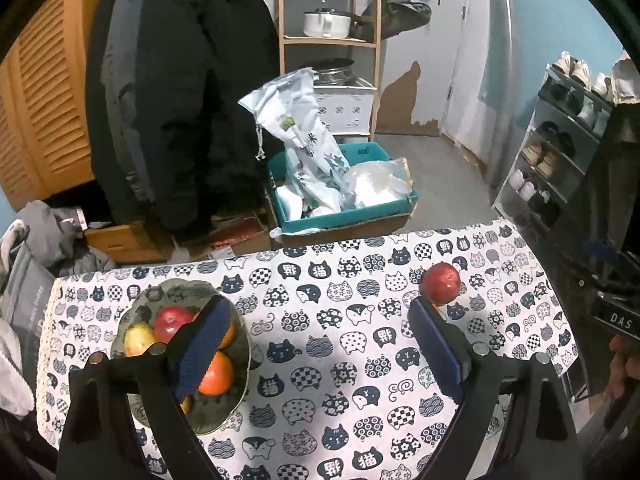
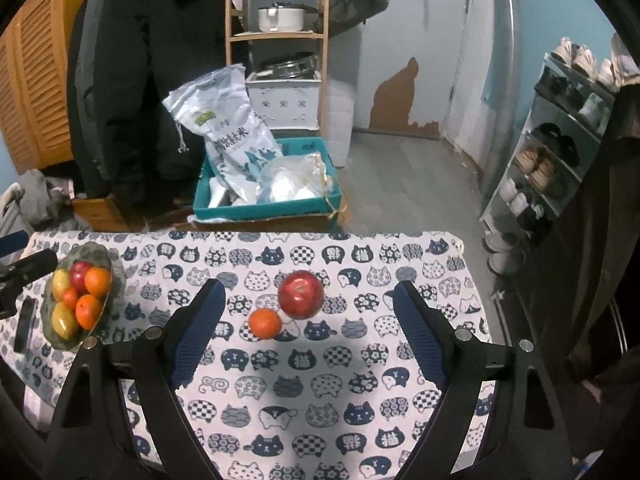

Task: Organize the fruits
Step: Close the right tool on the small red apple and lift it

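Note:
A grey-green bowl [image 1: 140, 308] on the table's left holds several fruits: a red apple [image 1: 173, 322], a yellow fruit [image 1: 138, 338] and oranges [image 1: 216, 374]. My left gripper [image 1: 316, 322] hangs open above the cloth with its left finger over the bowl. A loose red apple [image 2: 301, 294] and a small orange [image 2: 265, 323] lie side by side on the cat-print tablecloth [image 2: 320, 392]. My right gripper [image 2: 306, 314] is open, its fingers standing wide on either side of those two, above and just short of them. The bowl [image 2: 68, 340] also shows at the right wrist view's left edge.
Beyond the table's far edge stand a teal crate [image 1: 344, 216] of bags on a cardboard box, a hanging black coat [image 1: 184, 92] and a wooden shelf [image 1: 330, 40] with pots. A shoe rack [image 2: 552, 152] stands right of the table. A dark phone-like object [image 2: 25, 326] lies by the bowl.

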The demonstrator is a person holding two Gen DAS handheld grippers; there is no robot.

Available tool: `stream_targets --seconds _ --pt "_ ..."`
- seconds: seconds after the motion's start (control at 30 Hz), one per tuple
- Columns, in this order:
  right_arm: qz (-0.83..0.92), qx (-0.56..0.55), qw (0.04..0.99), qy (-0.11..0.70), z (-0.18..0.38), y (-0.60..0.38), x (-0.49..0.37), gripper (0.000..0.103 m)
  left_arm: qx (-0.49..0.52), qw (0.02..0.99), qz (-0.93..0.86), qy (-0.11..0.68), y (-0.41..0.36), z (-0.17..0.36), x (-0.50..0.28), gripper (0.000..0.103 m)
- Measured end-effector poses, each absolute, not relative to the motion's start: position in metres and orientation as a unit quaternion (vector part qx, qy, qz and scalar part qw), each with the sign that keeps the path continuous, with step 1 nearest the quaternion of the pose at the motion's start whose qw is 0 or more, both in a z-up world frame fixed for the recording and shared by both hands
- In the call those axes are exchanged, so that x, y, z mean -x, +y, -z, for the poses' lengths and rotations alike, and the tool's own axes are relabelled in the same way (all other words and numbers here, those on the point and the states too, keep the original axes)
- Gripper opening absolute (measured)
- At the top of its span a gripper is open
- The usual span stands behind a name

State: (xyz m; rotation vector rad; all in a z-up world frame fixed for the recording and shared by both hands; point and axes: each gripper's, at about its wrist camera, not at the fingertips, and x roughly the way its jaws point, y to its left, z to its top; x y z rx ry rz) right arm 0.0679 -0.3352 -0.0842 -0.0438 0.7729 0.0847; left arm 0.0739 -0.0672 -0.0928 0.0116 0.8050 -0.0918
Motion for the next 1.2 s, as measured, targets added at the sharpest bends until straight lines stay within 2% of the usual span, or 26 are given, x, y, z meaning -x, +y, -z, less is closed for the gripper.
stream_targets --seconds 0.27,0.93,1.2 --pt "-0.039 0.021 0.908 0.416 0.116 -0.337 -0.093 0.085 -0.013 0.908 0.041 0.417 -0.085 0.117 -0.106 0.092" --pt "-0.050 -0.016 0.833 0.551 0.249 -0.326 -0.205 0.085 -0.004 0.865 0.018 0.502 -0.096 0.222 -0.204 0.092" --pt "-0.041 -0.023 0.819 0.572 0.282 -0.324 -0.226 0.085 -0.005 0.851 0.014 0.526 -0.097 0.256 -0.226 0.092"
